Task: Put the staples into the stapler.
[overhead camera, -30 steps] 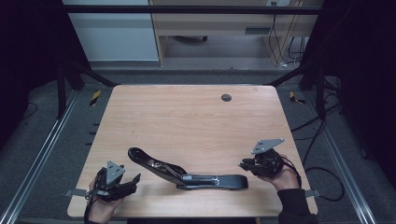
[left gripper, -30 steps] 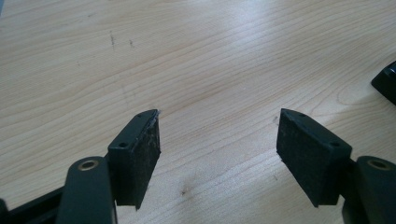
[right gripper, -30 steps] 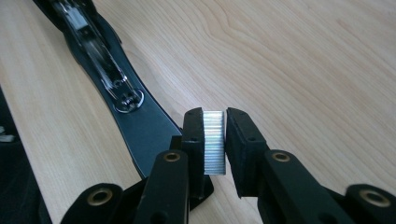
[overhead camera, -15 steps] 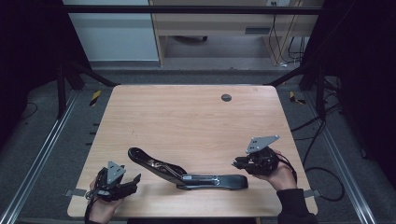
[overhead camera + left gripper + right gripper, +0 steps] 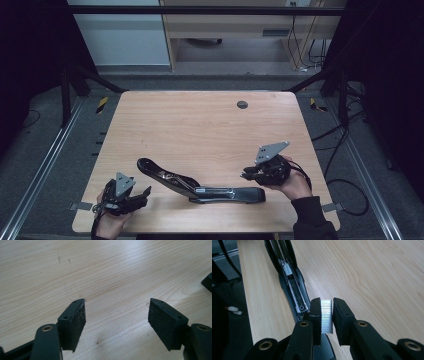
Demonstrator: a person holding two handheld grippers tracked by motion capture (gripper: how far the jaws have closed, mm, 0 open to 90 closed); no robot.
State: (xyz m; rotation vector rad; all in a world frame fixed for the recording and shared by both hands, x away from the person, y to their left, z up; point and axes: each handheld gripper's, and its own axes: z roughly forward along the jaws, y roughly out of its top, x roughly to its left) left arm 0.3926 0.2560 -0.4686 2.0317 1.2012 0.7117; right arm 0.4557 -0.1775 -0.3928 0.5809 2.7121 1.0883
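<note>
From above, an opened black stapler (image 5: 200,184) lies flat near the front edge of the wooden table (image 5: 210,130), one arm running up and to the left and the other to the right. The right gripper (image 5: 248,174) hangs just above the stapler's right end, in the person's right hand (image 5: 290,182). The left gripper (image 5: 145,192) rests at the front left corner, near the stapler's left tip but apart from it.

In the left gripper view the jaws are spread wide over bare wood, nothing between them; a dark corner at the right edge is probably the stapler (image 5: 207,282).

In the right gripper view the jaws pinch a silvery strip of staples (image 5: 326,316) between their pads. Just beyond it, the stapler's open channel (image 5: 289,277) runs away toward the table edge.
</note>
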